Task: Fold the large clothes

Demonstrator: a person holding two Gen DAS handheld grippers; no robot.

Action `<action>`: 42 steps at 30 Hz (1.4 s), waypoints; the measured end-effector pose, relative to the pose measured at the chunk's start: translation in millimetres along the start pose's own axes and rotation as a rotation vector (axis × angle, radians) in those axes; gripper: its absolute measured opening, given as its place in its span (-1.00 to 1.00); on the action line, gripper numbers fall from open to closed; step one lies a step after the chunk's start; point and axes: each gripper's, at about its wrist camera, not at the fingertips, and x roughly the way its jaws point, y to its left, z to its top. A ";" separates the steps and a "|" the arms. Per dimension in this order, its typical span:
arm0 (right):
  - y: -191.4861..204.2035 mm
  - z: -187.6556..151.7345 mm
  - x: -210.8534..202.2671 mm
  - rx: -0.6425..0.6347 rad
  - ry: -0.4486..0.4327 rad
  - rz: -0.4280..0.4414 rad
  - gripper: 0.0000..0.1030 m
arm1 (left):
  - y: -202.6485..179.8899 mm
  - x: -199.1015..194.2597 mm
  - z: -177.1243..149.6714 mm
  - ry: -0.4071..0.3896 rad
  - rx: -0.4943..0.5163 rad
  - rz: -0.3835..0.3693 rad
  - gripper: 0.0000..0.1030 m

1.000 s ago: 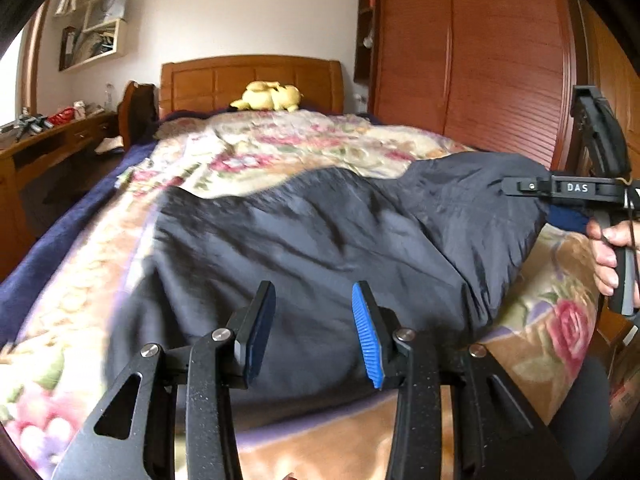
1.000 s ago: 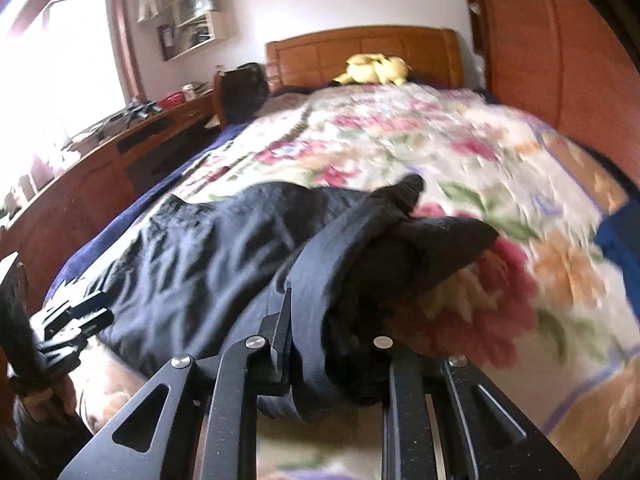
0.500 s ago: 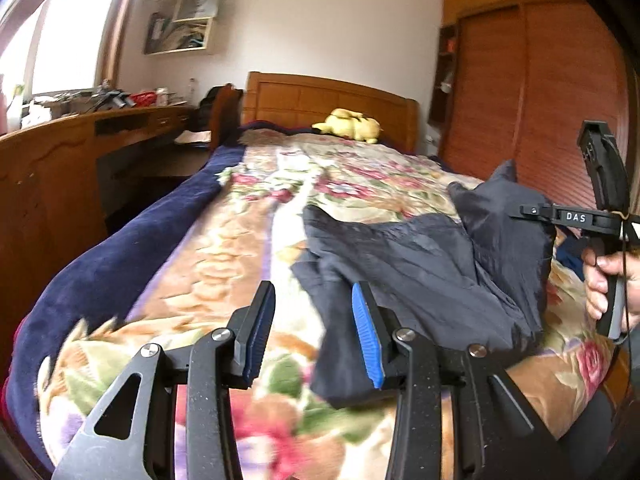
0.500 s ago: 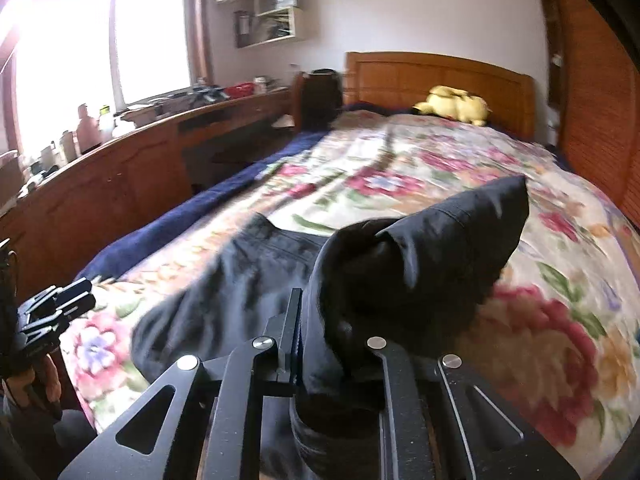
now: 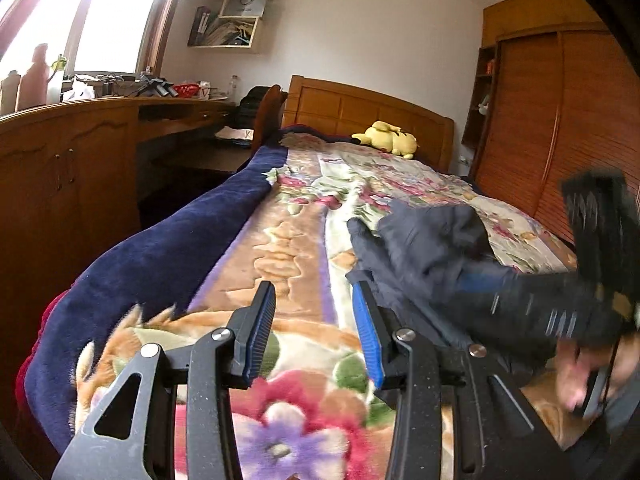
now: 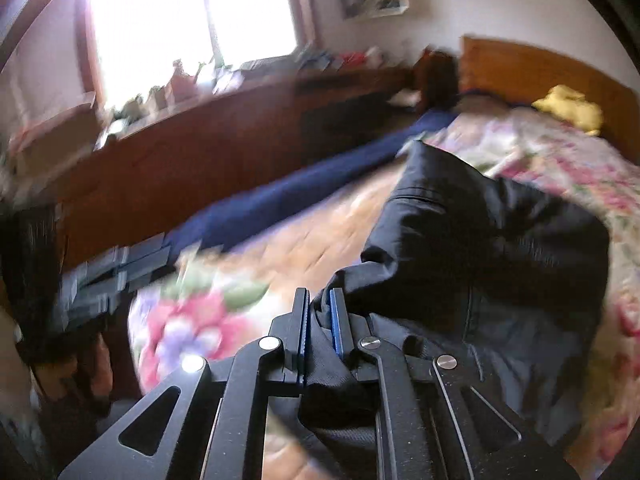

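Note:
A dark navy garment (image 5: 424,248) lies bunched on the floral bedspread (image 5: 304,240), right of my left gripper. My left gripper (image 5: 314,328) is open and empty, its blue pads over bare bedspread, the right pad close to the garment's edge. My right gripper (image 6: 319,320) is shut on a fold of the garment (image 6: 500,248), which is heaped in front of it. In the left wrist view the right gripper (image 5: 480,280) is blurred at the right, low over the garment.
A wooden desk and cabinets (image 5: 80,168) run along the left of the bed, with a dark blue blanket edge (image 5: 160,256) beside them. A wooden headboard (image 5: 360,108) and a yellow plush toy (image 5: 388,144) are at the far end. A wooden wardrobe (image 5: 560,128) stands right.
My right gripper has swung left with the garment, bunching it toward the left. My left gripper has turned left and now faces bare bedspread. Both stay as they were, open and shut.

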 end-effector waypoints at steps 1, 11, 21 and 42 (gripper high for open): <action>0.5 -6.1 7.6 -0.001 0.025 0.004 -0.81 | 0.8 -0.3 -1.0 0.000 -0.002 0.001 -0.20; -22.6 -14.6 9.4 0.070 0.034 0.011 -0.55 | -5.3 1.9 -3.5 0.004 0.017 0.003 -0.20; -43.5 -3.2 -43.0 0.035 -0.073 -0.138 0.08 | -22.1 6.9 -5.7 0.015 0.056 -0.022 -0.20; -69.8 -66.8 22.1 0.120 0.094 -0.124 0.08 | -45.3 21.4 -10.3 0.057 0.123 -0.032 -0.20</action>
